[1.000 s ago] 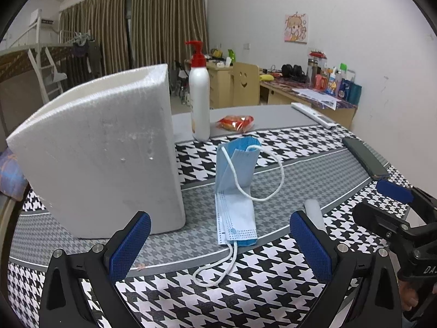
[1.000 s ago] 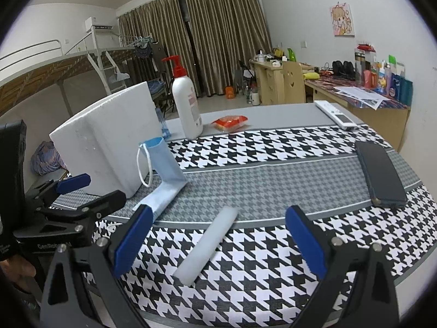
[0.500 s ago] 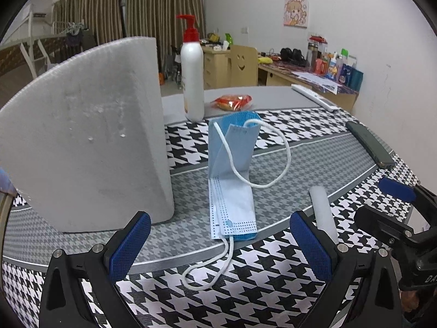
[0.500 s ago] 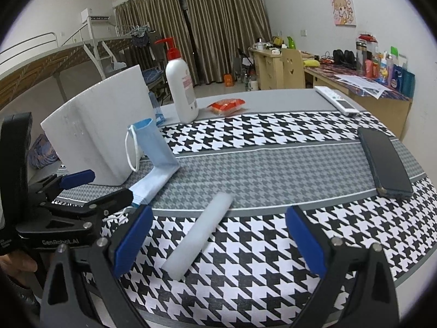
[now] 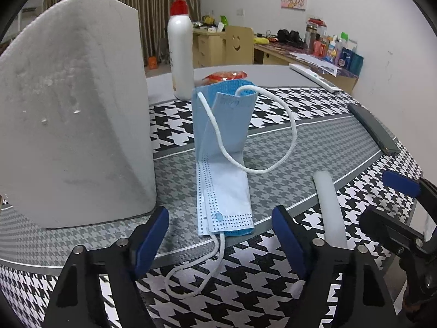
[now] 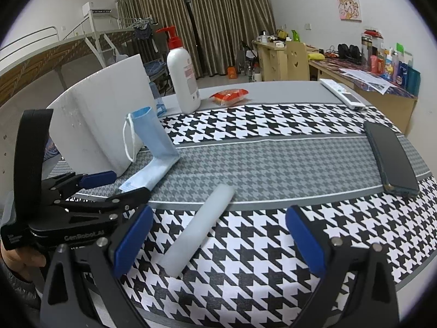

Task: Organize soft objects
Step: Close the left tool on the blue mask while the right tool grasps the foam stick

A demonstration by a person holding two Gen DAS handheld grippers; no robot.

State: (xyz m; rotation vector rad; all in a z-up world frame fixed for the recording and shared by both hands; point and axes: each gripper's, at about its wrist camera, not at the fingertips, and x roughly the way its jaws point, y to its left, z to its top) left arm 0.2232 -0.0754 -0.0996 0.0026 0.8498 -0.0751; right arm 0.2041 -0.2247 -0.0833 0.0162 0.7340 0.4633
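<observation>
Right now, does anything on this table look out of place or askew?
Yes. The light blue pleated face mask is bent: its far half stands upright while the near half lies flat, one ear loop trailing toward the table edge. Nothing looks spilled or damaged.

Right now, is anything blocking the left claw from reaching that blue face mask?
Nothing visible does. The left gripper hangs just before the face mask, jaws open and lately narrowing. The foam block stands off to the side.
</observation>
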